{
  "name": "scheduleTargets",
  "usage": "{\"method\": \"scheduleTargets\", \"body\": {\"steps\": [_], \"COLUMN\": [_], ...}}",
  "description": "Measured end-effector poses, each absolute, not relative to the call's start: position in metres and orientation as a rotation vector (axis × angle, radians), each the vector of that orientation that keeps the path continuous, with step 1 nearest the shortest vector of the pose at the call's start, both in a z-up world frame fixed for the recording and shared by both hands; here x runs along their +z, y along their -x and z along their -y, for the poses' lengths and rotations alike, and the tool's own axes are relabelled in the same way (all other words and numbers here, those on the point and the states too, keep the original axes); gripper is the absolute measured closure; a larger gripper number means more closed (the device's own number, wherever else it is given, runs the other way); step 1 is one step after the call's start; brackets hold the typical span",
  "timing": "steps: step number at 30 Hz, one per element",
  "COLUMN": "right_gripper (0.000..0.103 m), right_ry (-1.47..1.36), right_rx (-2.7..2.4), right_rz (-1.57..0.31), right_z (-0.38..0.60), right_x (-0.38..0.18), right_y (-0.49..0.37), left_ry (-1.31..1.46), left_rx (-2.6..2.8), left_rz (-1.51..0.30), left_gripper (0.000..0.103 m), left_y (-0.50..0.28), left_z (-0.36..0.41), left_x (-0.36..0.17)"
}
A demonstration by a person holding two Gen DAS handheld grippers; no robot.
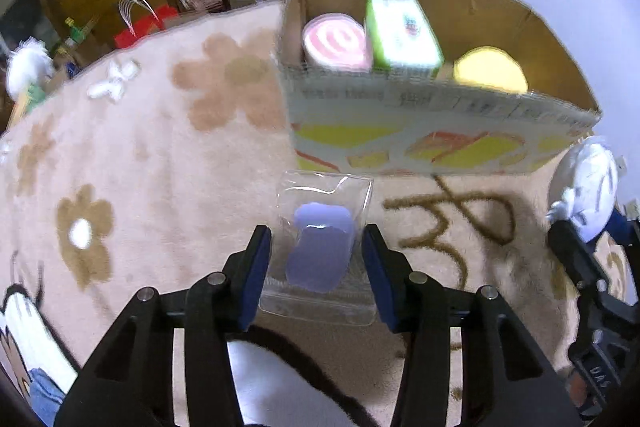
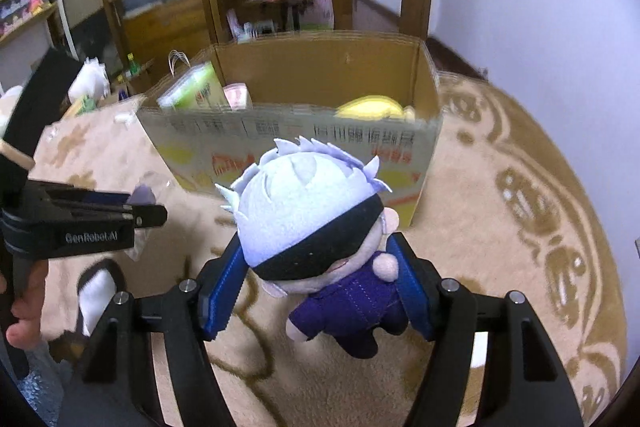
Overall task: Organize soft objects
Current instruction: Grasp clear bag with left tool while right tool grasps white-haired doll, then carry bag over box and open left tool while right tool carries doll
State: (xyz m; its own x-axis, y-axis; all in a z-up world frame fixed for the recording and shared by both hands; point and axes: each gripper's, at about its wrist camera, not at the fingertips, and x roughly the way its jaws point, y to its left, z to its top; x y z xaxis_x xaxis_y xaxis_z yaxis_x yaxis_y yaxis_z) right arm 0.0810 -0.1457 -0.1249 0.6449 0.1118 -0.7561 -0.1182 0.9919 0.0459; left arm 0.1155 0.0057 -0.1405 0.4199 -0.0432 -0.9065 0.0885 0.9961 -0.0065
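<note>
Inside box point(image 1: 440, 131), blurred items, doll point(image 2: 312, 227) face masked

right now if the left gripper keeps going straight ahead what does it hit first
Probably the printed front wall of the cardboard box; the left gripper, holding the clear pouch, points at it. Depth is unclear.

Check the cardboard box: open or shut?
Open. The cardboard box has no flaps over the top; green box, pink roll and yellow cushion show inside.
</note>
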Motion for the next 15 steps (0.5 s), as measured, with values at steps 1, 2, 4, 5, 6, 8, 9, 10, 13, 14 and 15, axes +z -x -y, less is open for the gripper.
{"method": "scheduleTargets", "body": {"steps": [1, 2, 4, 5, 6, 8, 9, 10, 13, 14, 15], "right_gripper": [0.030, 0.030, 0.030, 0.030, 0.030, 0.030, 0.030, 0.030, 0.030, 0.030, 0.030], "right_ry": [0.009, 0.011, 0.014, 0.016, 0.017, 0.021, 0.023, 0.027, 0.030, 0.029, 0.029], "right_rx": [0.130, 0.132, 0.135, 0.136, 0.138, 0.141, 0.141, 0.139, 0.127, 0.121, 0.113], "right_rz": [-0.837, -0.805, -0.759, -0.739, -0.724, -0.690, -0.677, -0.663, -0.618, -0.607, -0.598], "right_z": [0.145, 0.144, 0.143, 0.141, 0.141, 0.140, 0.139, 0.138, 0.139, 0.140, 0.141], "right_x": [-0.119, -0.110, -0.097, -0.092, -0.087, -0.076, -0.072, -0.069, -0.056, -0.052, -0.049], "right_y": [-0.078, -0.077, -0.072, -0.070, -0.069, -0.067, -0.067, -0.066, -0.066, -0.066, -0.068], "left_ry": [-0.051, -0.058, -0.058, -0.059, -0.063, -0.077, -0.083, -0.088, -0.088, -0.090, -0.091], "left_rx": [-0.086, -0.092, -0.101, -0.107, -0.108, -0.118, -0.124, -0.127, -0.142, -0.142, -0.144], "left_rz": [-1.108, -1.061, -0.986, -0.950, -0.920, -0.830, -0.795, -0.758, -0.681, -0.664, -0.650], "left_gripper": [0.058, 0.058, 0.058, 0.058, 0.058, 0.058, 0.058, 0.058, 0.057, 0.057, 0.057], "left_y": [-0.115, -0.108, -0.093, -0.088, -0.098, -0.090, -0.101, -0.098, -0.098, -0.098, -0.102], "left_z": [-0.002, -0.001, 0.000, -0.003, -0.001, 0.001, 0.004, 0.005, 0.008, 0.009, 0.011], "left_x": [-0.135, -0.123, -0.104, -0.094, -0.078, -0.063, -0.057, -0.050, -0.028, -0.023, -0.019]}}
